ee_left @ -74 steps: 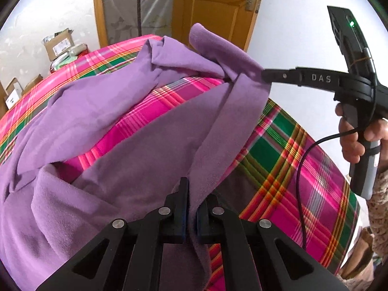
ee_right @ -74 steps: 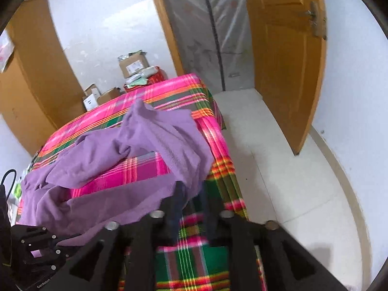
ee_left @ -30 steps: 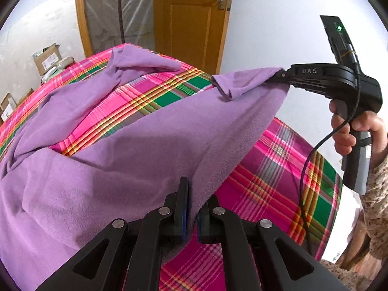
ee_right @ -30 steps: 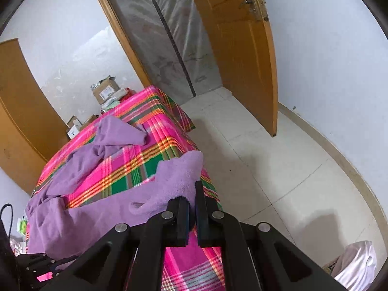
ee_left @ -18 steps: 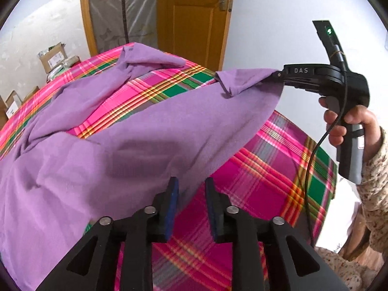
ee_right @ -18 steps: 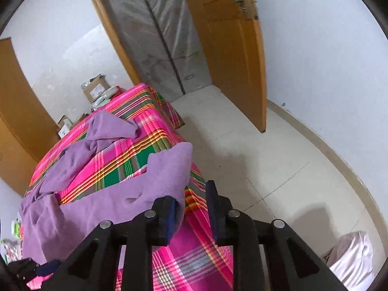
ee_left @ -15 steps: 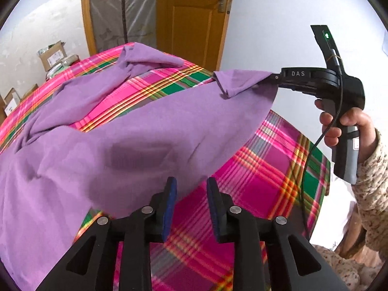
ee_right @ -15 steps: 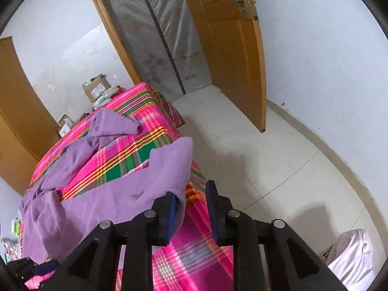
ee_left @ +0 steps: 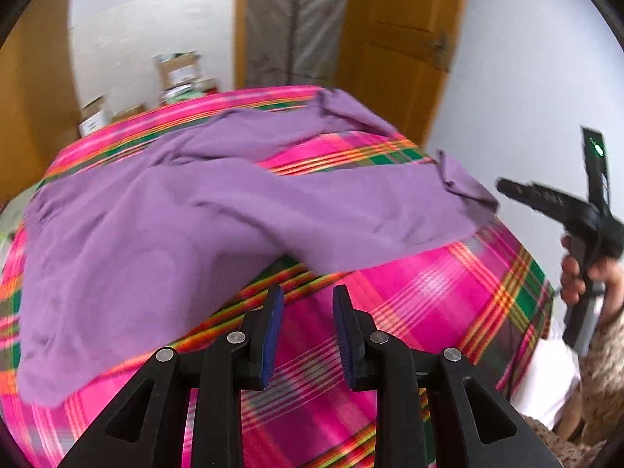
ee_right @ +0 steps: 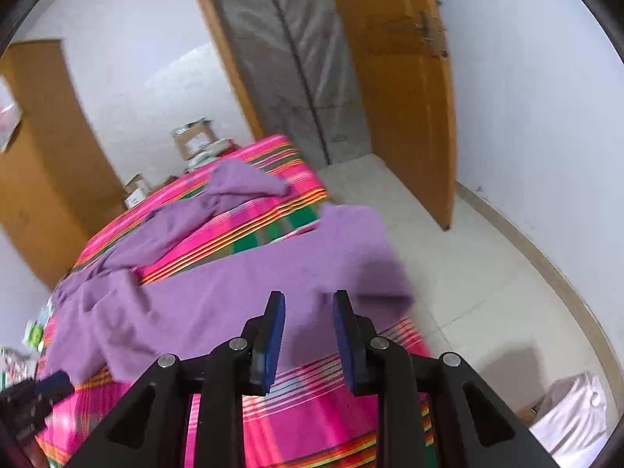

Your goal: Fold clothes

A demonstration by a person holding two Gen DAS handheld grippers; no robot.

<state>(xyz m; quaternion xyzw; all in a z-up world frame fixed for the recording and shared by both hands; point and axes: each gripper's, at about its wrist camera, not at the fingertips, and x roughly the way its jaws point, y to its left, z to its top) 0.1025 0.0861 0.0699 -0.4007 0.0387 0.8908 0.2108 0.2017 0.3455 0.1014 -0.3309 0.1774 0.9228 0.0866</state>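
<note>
Purple garment (ee_left: pixel 202 210) is lying spread across the plaid-covered table (ee_left: pixel 429 292), one leg-like length running toward the far corner and a broader length stretching along the near side to the right edge, where its folded-over end (ee_right: pixel 351 234) is hanging slightly past the cloth's border. Left gripper (ee_left: pixel 306 314) is hovering just short of the garment's near hem, its blue-padded jaws standing apart with only plaid cloth showing between them. Right gripper (ee_right: pixel 308 318) is likewise spread wide, poised above the garment's end with nothing clamped; in the left wrist view it is appearing at the right, just off the fabric's tip, held in the person's right hand (ee_left: pixel 585 273). Motion blur is softening both views. Cardboard boxes (ee_right: pixel 195 140) are sitting on the floor beyond the table's far edge, beside a plastic-covered doorway (ee_right: pixel 296 70) and an open wooden door (ee_right: pixel 401 78). Pale bundle (ee_right: pixel 573 409) is lying on the tiled floor at lower right. Nothing is standing between either gripper and the garment.
</note>
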